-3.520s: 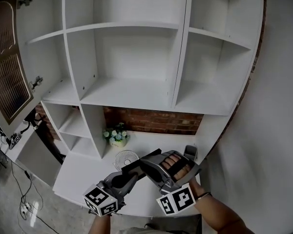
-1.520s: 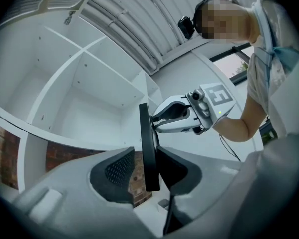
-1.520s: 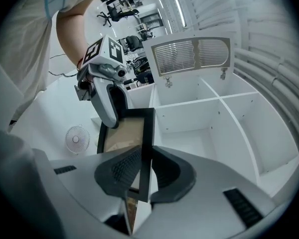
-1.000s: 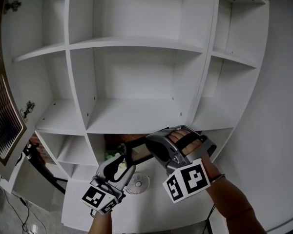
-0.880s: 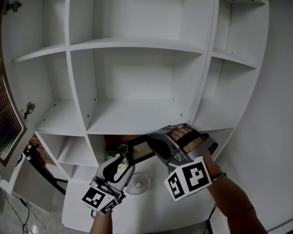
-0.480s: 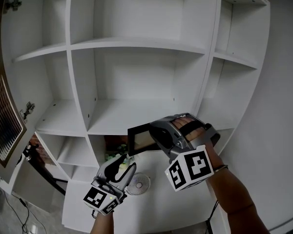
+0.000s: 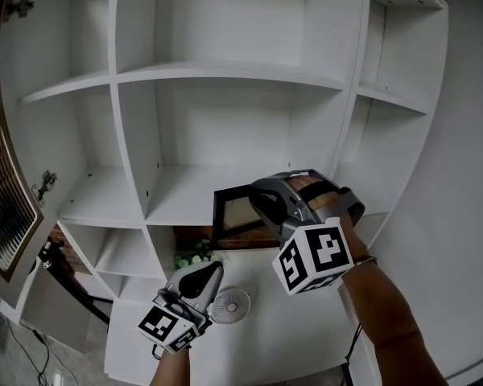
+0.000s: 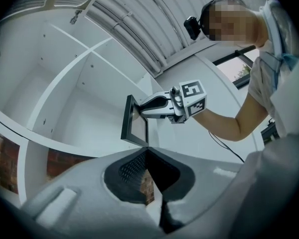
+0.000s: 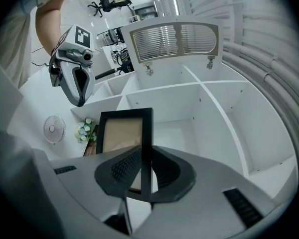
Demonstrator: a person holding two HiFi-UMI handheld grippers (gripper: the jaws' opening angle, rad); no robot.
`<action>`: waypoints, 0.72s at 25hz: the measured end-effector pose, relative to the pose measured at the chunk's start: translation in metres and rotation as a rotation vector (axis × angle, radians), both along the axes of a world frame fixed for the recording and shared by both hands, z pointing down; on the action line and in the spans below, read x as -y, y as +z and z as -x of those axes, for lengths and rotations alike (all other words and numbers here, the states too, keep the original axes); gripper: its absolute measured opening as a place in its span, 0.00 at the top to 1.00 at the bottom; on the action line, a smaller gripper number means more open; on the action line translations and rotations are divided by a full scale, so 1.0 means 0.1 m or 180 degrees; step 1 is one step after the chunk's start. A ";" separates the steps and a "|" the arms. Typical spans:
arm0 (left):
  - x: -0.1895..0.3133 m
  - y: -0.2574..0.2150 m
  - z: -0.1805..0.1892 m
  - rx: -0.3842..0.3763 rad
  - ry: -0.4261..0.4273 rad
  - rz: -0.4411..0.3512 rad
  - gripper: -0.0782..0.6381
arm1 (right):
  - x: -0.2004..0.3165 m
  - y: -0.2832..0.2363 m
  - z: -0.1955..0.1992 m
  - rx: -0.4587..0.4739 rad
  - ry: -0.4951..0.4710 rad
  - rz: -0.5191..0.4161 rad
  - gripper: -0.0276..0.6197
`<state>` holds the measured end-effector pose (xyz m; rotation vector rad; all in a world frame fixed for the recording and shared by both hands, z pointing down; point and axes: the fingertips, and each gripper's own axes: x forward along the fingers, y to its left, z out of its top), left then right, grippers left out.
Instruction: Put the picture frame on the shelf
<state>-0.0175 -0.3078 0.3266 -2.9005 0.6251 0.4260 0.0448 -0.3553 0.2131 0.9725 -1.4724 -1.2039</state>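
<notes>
The black picture frame (image 7: 233,213) with a tan insert hangs upright in front of the white shelf unit, level with the front edge of its middle shelf board (image 7: 185,198). My right gripper (image 7: 256,207) is shut on the frame's right edge; in the right gripper view the pads pinch the black frame (image 9: 124,131) at my right gripper (image 9: 145,169). My left gripper (image 7: 208,271) sits lower and to the left, apart from the frame. Its jaws have just been closing and are now shut with nothing between them, as my left gripper (image 8: 148,156) shows, with the frame (image 8: 133,121) beyond it.
Below the shelves a small white fan (image 7: 229,304) and a pot of flowers (image 7: 191,256) stand on the white counter before a brick wall (image 7: 253,238). A slatted cabinet door (image 7: 4,199) hangs open at the left. The compartments above stand bare.
My right gripper has lifted the frame up and forward to the middle shelf's edge. My left gripper has stayed low and its jaws have closed.
</notes>
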 end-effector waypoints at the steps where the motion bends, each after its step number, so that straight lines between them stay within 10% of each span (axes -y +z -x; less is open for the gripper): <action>1: 0.00 0.01 0.00 -0.0006 0.0022 0.0005 0.88 | 0.03 -0.01 -0.01 0.0014 0.0017 -0.0005 0.84; 18: 0.09 0.10 -0.10 0.0056 0.0201 0.0076 0.88 | 0.65 -0.01 -0.09 0.0011 0.0216 0.0068 0.84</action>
